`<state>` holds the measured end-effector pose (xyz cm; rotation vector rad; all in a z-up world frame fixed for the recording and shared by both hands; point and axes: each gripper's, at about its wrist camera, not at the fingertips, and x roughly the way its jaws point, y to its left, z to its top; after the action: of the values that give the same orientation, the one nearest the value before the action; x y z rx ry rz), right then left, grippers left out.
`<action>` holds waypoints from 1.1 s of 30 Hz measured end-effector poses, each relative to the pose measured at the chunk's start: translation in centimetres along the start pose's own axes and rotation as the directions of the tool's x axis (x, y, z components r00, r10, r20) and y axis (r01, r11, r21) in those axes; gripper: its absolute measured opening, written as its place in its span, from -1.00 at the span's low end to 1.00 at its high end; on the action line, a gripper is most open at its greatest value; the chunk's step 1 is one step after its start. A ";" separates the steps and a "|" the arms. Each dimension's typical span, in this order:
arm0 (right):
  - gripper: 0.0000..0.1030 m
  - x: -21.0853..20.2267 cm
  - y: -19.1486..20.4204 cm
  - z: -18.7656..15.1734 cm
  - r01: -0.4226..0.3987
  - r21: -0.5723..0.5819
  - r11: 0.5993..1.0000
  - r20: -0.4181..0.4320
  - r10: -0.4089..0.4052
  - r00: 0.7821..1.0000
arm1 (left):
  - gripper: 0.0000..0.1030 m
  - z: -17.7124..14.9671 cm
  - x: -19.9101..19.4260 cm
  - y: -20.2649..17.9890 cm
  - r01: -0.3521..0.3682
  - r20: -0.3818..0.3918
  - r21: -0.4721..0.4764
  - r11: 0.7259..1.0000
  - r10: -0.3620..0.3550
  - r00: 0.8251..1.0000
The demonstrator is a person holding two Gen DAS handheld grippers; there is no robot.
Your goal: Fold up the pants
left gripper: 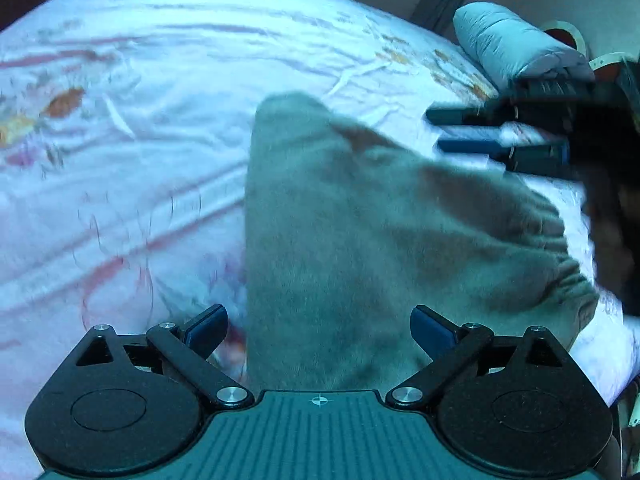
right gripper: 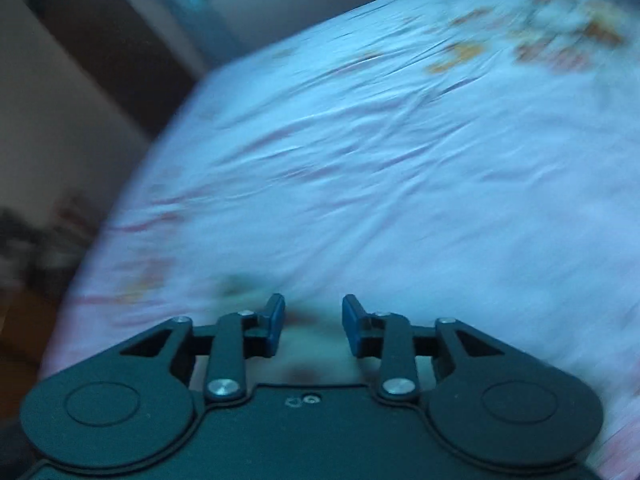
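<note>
Left wrist view: the bed [left gripper: 120, 152], covered by a pale printed sheet with many creases, fills most of the frame and carries the work. On it lie the pants [left gripper: 360, 232], a grey, fleecy garment with a gathered elastic waistband [left gripper: 568, 264] at the right and a folded end reaching toward the middle of the bed; the near part runs under the left gripper [left gripper: 318, 328]. Judged from the soft drape and nap, the fabric is light, limp and non-fragile; it will sag and drag on the sheet rather than hold a shape, and it should offer good friction to the pads. The recommended hold is a doubled edge, a corner or the thick waistband, where the layers bunch and a pinch will not slip through a single ply. A rolled pale-blue quilted item [left gripper: 512, 44] lies beyond the pants at upper right. The left gripper has its jaws spread wide, the pants between them but untouched by the pads. The right gripper [left gripper: 464, 130] hovers just above the far right edge of the pants. Right wrist view: its jaws stand partly apart with nothing between them, over bare sheet; the pants do not show here.
</note>
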<state>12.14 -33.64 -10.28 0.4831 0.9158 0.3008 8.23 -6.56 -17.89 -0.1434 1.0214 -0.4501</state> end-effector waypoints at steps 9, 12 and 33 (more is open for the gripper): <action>-1.00 0.5 -4.6 -1.3 0.195 0.129 0.972 0.000 -0.197 0.980 | 0.89 0.2 2.0 -0.5 -0.041 -0.021 0.046 0.998 0.042 0.999; -0.73 -3.1 -4.9 -1.4 0.253 0.081 0.964 0.060 -0.258 0.964 | 0.89 0.8 1.3 -0.5 -0.041 -0.003 0.043 0.998 0.041 0.999; 0.39 -6.6 -15.0 -8.6 -0.087 0.423 0.902 -0.008 0.100 0.995 | 0.89 3.3 5.6 0.0 0.044 -0.074 0.014 0.999 -0.043 0.996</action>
<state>2.05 -47.05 -18.00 0.9282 0.9910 0.1948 13.48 -9.23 -20.60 -0.1358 1.0885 -0.5060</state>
